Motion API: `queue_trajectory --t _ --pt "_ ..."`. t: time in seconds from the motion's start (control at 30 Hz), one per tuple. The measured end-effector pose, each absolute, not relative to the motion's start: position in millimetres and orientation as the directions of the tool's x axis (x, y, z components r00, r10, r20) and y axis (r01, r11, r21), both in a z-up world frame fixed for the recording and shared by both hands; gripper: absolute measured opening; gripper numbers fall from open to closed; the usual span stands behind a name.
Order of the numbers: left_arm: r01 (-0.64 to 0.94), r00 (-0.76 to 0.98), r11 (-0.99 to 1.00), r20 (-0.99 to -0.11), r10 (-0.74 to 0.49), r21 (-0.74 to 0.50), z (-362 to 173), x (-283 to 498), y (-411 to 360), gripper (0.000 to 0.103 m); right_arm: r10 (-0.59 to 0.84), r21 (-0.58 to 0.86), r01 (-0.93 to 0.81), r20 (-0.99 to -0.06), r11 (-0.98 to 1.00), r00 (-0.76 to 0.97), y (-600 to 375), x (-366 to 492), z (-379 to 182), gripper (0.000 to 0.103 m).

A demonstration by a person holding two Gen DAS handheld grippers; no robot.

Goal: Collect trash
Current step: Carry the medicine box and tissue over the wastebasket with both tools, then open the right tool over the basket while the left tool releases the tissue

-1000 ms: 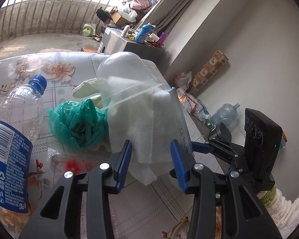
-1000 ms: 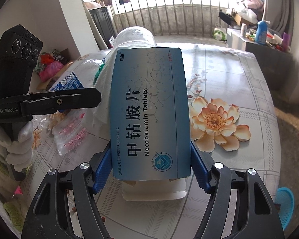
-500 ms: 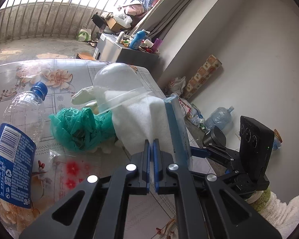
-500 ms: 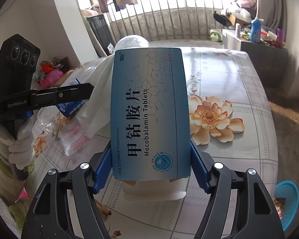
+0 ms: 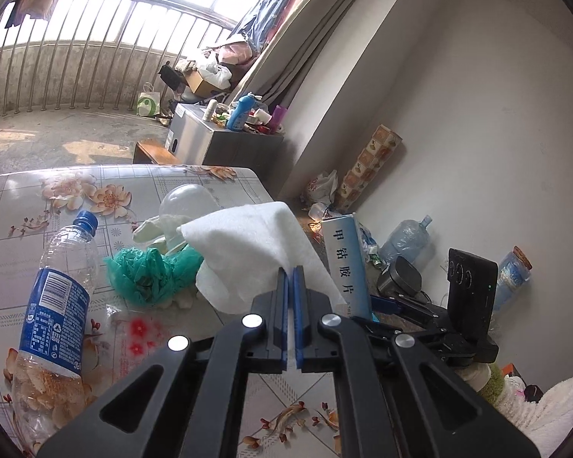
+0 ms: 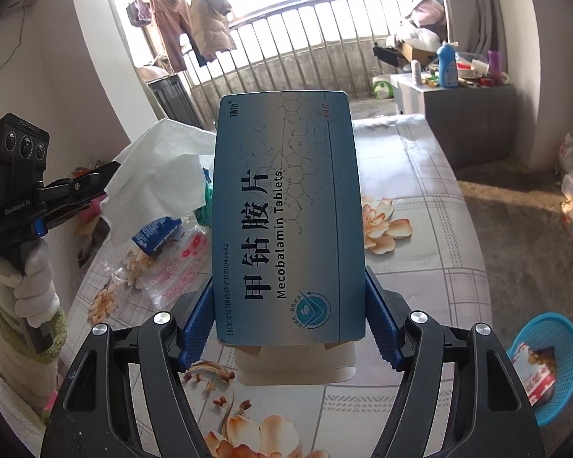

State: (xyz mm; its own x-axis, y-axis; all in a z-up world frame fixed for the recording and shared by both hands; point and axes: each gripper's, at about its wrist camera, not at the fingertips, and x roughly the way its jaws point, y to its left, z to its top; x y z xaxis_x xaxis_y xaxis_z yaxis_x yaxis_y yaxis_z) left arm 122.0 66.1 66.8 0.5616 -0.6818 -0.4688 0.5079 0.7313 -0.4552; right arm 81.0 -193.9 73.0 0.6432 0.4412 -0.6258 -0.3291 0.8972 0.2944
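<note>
My left gripper [image 5: 290, 273] is shut on a white tissue [image 5: 248, 248] and holds it lifted above the floral table [image 5: 19, 198]; the tissue also shows in the right wrist view [image 6: 156, 175]. My right gripper [image 6: 288, 316] is shut on a blue medicine box [image 6: 286, 213], held up over the table; the box also shows edge-on in the left wrist view [image 5: 345, 263]. On the table lie a plastic bottle [image 5: 57, 297], a green plastic bag [image 5: 149, 273], a clear dome lid [image 5: 187, 200] and a clear wrapper [image 6: 175, 263].
A blue basket [image 6: 550, 358] with some trash in it stands on the floor right of the table. A grey cabinet [image 6: 458, 103] with bottles stands beyond the table's far end. Bags and a water jug [image 5: 405, 236] lie along the wall.
My left gripper closed on the white tissue and lifted it off the pile, uncovering the dome lid. My right gripper rose a little with the box still held.
</note>
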Motion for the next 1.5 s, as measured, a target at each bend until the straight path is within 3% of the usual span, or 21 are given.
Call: queue_trajectory --t 0.27,0.5,0.63,0.77,0.97,1.23,1.3,1.37,1.4,1.5 --pt "0.591 0.539 0.699 -0.449 -0.713 -0.402 102 99 36 0.002 0.379 0.363 -0.198 -0.543 0.911 0.749 -245 34 91 0.066" --pt "0.715 0.377 0.567 -0.457 -0.806 -0.41 115 107 -42 0.002 0.158 0.393 0.079 -0.535 0.916 0.83 -324 -23 87 0.067" --pt "0.782 0.242 0.48 -0.516 -0.821 -0.398 108 119 -116 0.002 0.024 0.42 0.257 -0.558 0.87 0.83 -374 -53 74 0.067" --pt "0.824 0.121 0.421 -0.608 -0.784 -0.379 87 128 -201 0.002 -0.06 0.468 0.413 -0.602 0.781 0.796 -419 -69 46 0.067" --pt "0.859 -0.014 0.374 -0.746 -0.666 -0.351 27 142 -324 0.002 -0.059 0.492 0.527 -0.69 0.693 0.722 -460 -52 -9 0.067" --pt "0.896 -0.045 0.376 -0.889 -0.455 -0.237 -81 176 -449 0.003 -0.026 0.453 0.601 -0.784 0.659 0.62 -515 0 -80 0.067" --pt "0.895 -0.06 0.379 -0.905 -0.421 -0.236 -106 184 -467 0.013 -0.022 0.428 0.613 -0.808 0.664 0.588 -525 16 -99 0.068" --pt "0.884 -0.048 0.413 -0.92 -0.39 -0.221 -127 194 -480 0.048 -0.017 0.398 0.618 -0.832 0.678 0.555 -532 32 -121 0.074" --pt "0.879 -0.041 0.427 -0.925 -0.377 -0.213 -137 199 -485 0.051 -0.018 0.374 0.625 -0.849 0.685 0.528 -532 35 -131 0.08" --pt "0.861 -0.032 0.469 -0.942 -0.333 -0.195 -157 210 -492 0.052 -0.001 0.34 0.648 -0.885 0.682 0.465 -534 41 -158 0.08"
